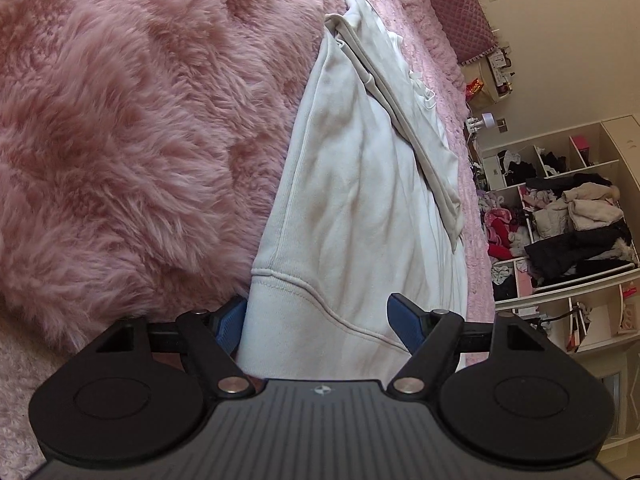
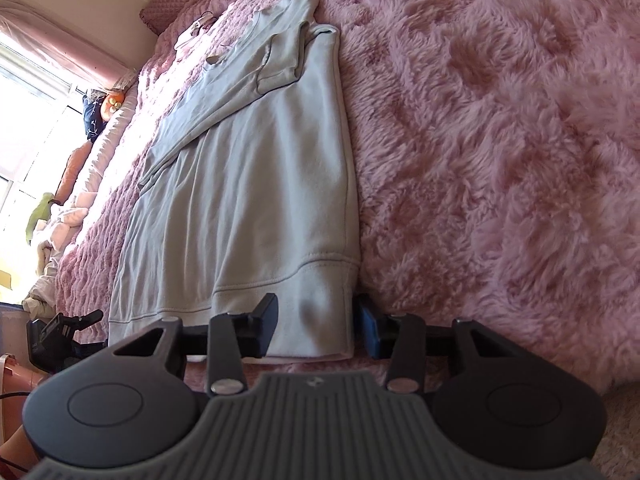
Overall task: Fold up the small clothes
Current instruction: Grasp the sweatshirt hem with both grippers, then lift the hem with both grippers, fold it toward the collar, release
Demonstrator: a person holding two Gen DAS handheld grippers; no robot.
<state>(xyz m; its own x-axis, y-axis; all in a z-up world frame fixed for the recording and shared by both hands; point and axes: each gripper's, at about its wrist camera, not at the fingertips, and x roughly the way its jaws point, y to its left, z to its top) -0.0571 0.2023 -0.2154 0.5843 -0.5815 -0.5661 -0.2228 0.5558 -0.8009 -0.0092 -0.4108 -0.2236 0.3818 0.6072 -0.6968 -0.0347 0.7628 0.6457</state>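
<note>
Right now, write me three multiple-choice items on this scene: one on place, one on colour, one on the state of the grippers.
1. Where does the white sweatshirt lie?
A. on the pink fluffy blanket
B. in the open shelves
C. on a chair

2. What colour are the pads on the left hand-held gripper?
A. red
B. blue
C. yellow

3. How do both hand-held grippers stand at the sweatshirt's hem?
A. shut away from it
B. open, with a hem corner between the fingers
C. open, far above it

Answers: 1 A, pink fur surrounds it in both views; 2 B, blue pads show at both fingertips; 3 B, the right hand-held gripper and the left one each straddle the hem band, jaws apart.
</note>
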